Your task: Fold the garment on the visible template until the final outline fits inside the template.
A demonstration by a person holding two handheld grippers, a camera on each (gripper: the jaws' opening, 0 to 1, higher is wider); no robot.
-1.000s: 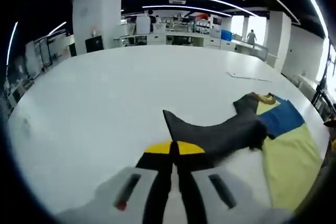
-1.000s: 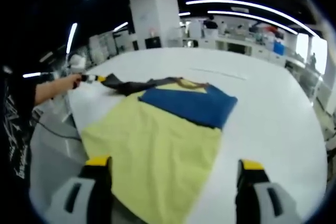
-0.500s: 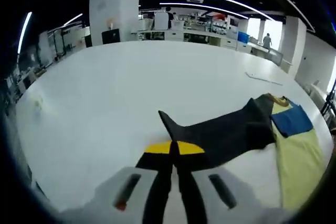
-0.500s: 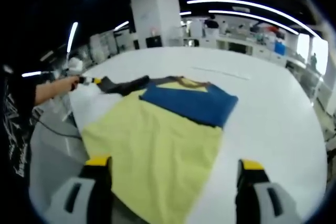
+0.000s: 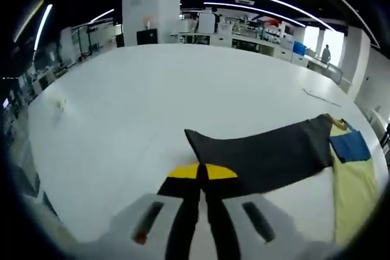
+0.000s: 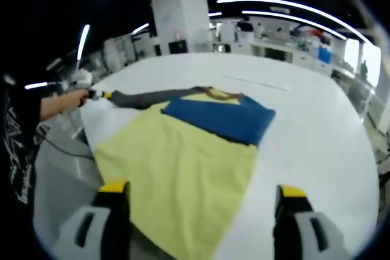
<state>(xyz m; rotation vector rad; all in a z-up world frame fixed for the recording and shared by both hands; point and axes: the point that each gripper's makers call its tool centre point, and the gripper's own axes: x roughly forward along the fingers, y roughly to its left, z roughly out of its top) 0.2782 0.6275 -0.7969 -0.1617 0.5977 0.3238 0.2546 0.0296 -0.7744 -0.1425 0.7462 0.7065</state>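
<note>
while the left gripper (image 5: 202, 178) has its jaws pinched together on the cuff of the dark sleeve (image 5: 262, 156), the sleeve lies pulled out straight and flat, away from the body of the garment (image 6: 183, 162). the garment rests on the white table (image 6: 317, 144), its yellow lower half toward the near edge and a blue panel (image 6: 222, 120) across the chest, just below the collar. in the right gripper view the person's hand (image 6: 64, 103) holds that gripper out at the far tip of the sleeve.

the right gripper (image 6: 198, 202) hovers over the hem of the garment with its jaws spread wide and nothing between them.

by my reckoning the folding has hardly begun: the body lies open and unfolded, one sleeve is only stretched out, not yet laid across the chest. i cannot make out any template outline under or around the garment, so how much it must shrink is hard to say.

count: one garment, one sleeve in sight, one blue panel, two grippers, one table.
</note>
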